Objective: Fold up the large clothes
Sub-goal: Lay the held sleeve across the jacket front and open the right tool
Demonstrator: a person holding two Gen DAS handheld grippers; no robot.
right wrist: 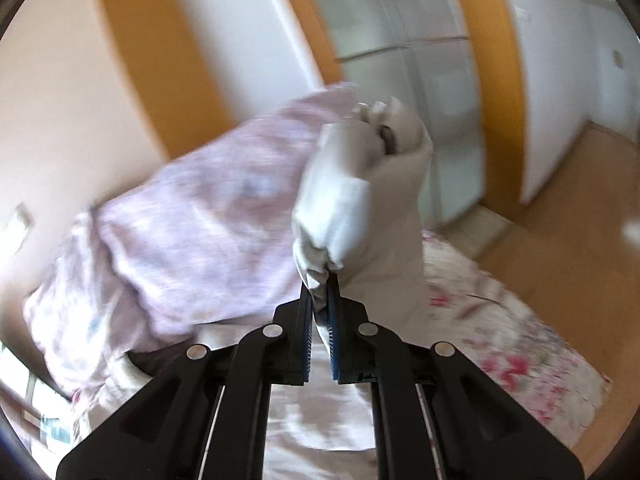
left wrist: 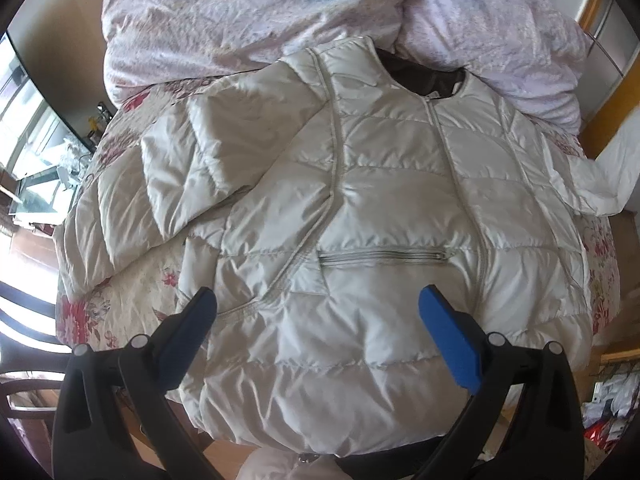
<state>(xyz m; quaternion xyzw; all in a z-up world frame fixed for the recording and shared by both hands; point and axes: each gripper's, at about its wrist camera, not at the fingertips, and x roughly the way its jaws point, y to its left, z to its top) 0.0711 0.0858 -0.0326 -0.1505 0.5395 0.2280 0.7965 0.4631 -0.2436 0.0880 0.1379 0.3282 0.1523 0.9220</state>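
A white quilted puffer jacket lies face up on the floral bedspread, zip shut, collar toward the far side. Its left sleeve is spread out to the side. My left gripper hovers open over the jacket's lower front, blue pads wide apart, just below the pocket zip. In the right wrist view my right gripper is shut on the jacket's other sleeve, which stands up from the fingers with its cuff at the top. That lifted sleeve shows blurred at the right edge of the left wrist view.
A crumpled pale pink duvet is heaped at the far side of the bed, seen also as the duvet left of the raised sleeve. White wardrobe doors with orange trim and a wooden floor lie beyond. A window is at the left.
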